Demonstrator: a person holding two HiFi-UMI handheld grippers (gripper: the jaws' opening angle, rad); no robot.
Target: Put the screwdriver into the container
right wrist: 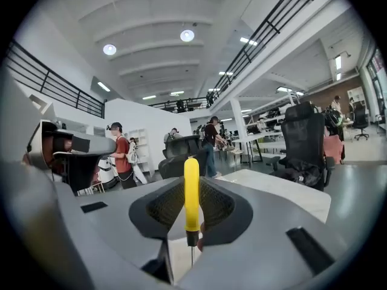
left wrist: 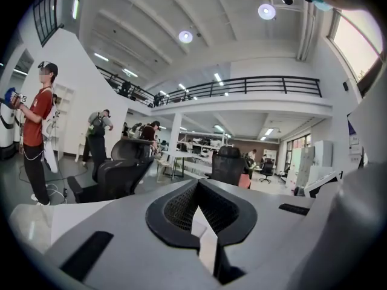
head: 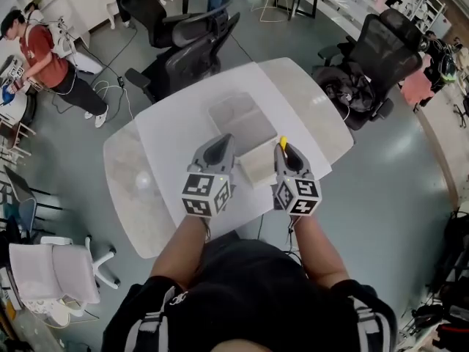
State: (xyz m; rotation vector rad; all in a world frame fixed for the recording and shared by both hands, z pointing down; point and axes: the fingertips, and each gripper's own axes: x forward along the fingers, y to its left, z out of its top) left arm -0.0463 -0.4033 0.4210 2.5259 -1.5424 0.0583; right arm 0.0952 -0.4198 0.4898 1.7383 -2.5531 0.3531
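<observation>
In the head view a clear rectangular container (head: 239, 117) lies on the white table (head: 168, 134), just beyond both grippers. My right gripper (head: 287, 155) is shut on a yellow-handled screwdriver (head: 283, 144) and hangs to the right of the container's near end. In the right gripper view the screwdriver (right wrist: 191, 192) stands upright between the pads of the right gripper (right wrist: 192, 222), with the handle sticking out past the tips and the thin metal shaft pointing back toward the camera. My left gripper (head: 218, 150) (left wrist: 198, 189) has its jaws together with nothing in them.
A pale box-like piece (head: 258, 164) lies between the two grippers at the table's near edge. Black office chairs (head: 192, 39) (head: 374, 61) stand beyond the table and to its right. A person in a red shirt (head: 40, 53) stands far left.
</observation>
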